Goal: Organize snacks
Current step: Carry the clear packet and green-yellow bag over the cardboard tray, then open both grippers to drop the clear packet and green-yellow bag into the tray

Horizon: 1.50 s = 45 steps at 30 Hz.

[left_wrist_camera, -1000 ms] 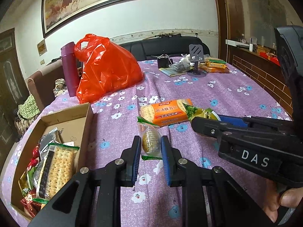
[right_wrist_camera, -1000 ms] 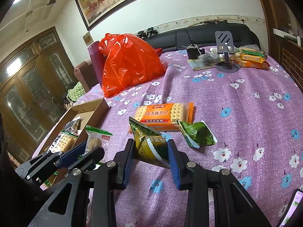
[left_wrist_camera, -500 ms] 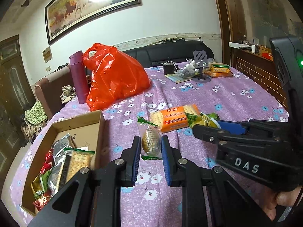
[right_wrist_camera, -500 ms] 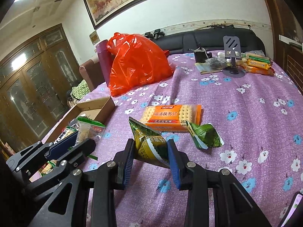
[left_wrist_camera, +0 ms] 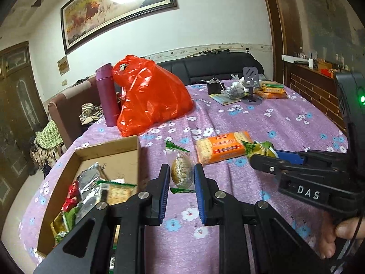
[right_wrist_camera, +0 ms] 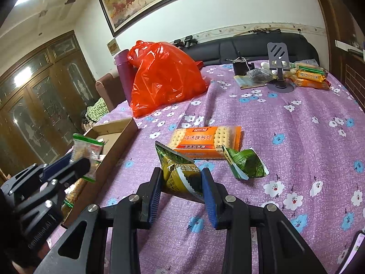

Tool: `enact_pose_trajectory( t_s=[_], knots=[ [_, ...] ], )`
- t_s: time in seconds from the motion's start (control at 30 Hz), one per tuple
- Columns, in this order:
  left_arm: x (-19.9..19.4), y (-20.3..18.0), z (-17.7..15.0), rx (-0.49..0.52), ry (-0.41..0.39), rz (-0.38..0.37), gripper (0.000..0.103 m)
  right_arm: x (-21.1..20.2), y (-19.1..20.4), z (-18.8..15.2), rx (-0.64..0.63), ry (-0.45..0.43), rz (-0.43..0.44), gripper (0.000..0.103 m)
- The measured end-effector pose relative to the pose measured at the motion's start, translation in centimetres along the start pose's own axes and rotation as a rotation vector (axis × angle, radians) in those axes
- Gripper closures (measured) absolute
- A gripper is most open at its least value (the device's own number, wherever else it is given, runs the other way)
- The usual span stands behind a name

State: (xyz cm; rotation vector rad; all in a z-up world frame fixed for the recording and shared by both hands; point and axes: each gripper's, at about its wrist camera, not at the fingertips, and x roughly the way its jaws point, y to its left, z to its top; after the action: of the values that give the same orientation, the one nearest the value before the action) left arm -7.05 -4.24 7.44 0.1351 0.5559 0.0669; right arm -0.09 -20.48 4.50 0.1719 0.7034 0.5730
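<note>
My left gripper (left_wrist_camera: 181, 177) is shut on a small clear-wrapped biscuit packet (left_wrist_camera: 181, 170) with green ends, held above the purple flowered tablecloth just right of the cardboard box (left_wrist_camera: 109, 157). The same packet (right_wrist_camera: 85, 154) shows in the right wrist view beside the box (right_wrist_camera: 118, 132). My right gripper (right_wrist_camera: 181, 183) is shut on a green and yellow snack pouch (right_wrist_camera: 180, 173), which pokes out at the right in the left wrist view (left_wrist_camera: 262, 149). An orange cracker pack (right_wrist_camera: 205, 140) and a second green pouch (right_wrist_camera: 247, 163) lie on the cloth beyond.
The box holds several snack packs (left_wrist_camera: 91, 194). A red plastic bag (left_wrist_camera: 150, 98) and a purple flask (left_wrist_camera: 107, 93) stand behind it. At the far end are a phone stand (right_wrist_camera: 279, 66), more orange packs (right_wrist_camera: 310, 77) and small clutter. A black sofa runs along the wall.
My left gripper has risen and shifted with the biscuit packet, so the box now sits closer beside it. The right gripper and its pouch have stayed put.
</note>
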Motion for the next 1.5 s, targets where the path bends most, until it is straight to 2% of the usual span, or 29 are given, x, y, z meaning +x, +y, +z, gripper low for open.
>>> enact_pose_trajectory(
  t_s=[0.13,0.27,0.33,0.43,0.53,0.67,0.8,1.0,1.3,1.5],
  knots=[
    [-0.7,3.4,-0.3,-0.058,0.013,-0.005,0.082,-0.1,0.6,0.0,-0.007,-0.004,0.006,0.065],
    [-0.5,7.6,-1.1,-0.126,0.039,0.019,0.082,0.2,2.3,-0.1,0.015,0.03,0.062,0.065],
    [-0.2,10.1,-1.7,-0.166,0.06,0.038,0.082,0.3,4.0,-0.3,-0.004,0.054,0.085,0.065],
    [0.4,13.7,-3.0,-0.226,0.095,0.062,0.082,1.2,6.7,-0.6,0.012,0.108,0.175,0.065],
    [1.0,16.5,-4.5,-0.271,0.127,0.1,0.082,2.2,10.3,-0.8,-0.05,0.145,0.201,0.065],
    [2.0,19.2,-6.2,-0.319,0.175,0.109,0.082,3.9,14.3,-1.0,-0.121,0.175,0.237,0.065],
    [2.4,19.9,-6.8,-0.318,0.184,0.104,0.081,5.9,16.4,-1.2,-0.143,0.207,0.242,0.065],
    [2.8,19.8,-6.7,-0.293,0.176,0.101,0.081,8.5,18.1,-0.5,-0.169,0.191,0.198,0.064],
    [3.3,20.2,-6.3,-0.273,0.178,0.094,0.081,12.6,18.1,1.8,-0.096,0.194,0.17,0.064],
    [3.3,19.3,-5.8,-0.248,0.179,0.093,0.081,14.7,18.5,3.6,-0.098,0.199,0.15,0.064]
  ],
)
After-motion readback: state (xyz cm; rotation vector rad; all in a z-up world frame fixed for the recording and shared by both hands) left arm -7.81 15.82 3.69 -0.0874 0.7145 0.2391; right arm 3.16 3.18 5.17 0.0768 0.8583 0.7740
